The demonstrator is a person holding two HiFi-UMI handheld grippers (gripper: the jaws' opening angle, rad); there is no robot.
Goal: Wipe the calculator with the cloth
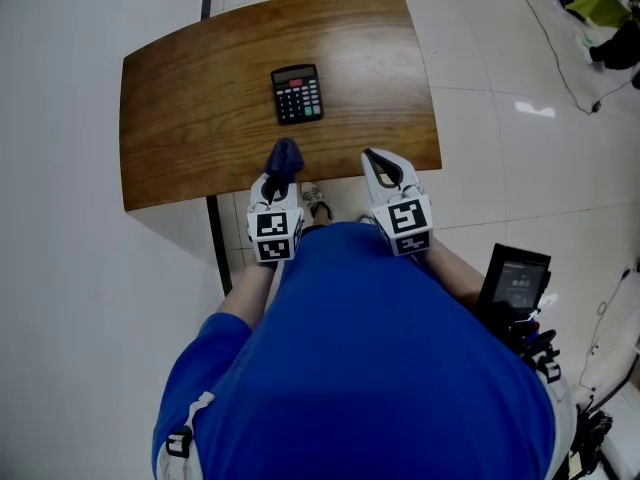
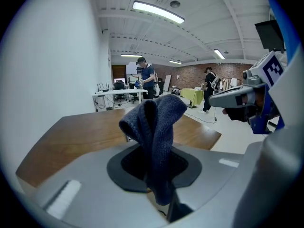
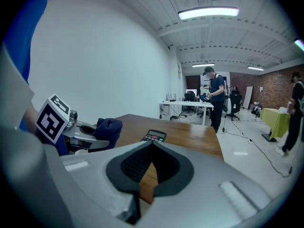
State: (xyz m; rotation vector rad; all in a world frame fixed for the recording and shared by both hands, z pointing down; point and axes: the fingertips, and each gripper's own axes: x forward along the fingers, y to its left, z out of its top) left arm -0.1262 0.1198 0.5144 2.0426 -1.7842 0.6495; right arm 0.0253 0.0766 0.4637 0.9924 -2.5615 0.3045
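Head view: hovering over the near edge of the wooden table [image 1: 190, 118], pinching the dark cloth [image 1: 285, 156] tight in the left gripper [image 1: 281, 172], leaving a loose wad standing above the tips. Holding the right gripper [image 1: 383, 168] closed tip to tip, gripping nothing. Lying well ahead, flat near the table's middle and apart from both grippers: the calculator [image 1: 297, 94]. Likely risking pushing the light calculator across the slick wood instead of cleaning it, with nothing bracing it. Also risking losing the bunched cloth under rubbing, or mashing keys while pressing down.
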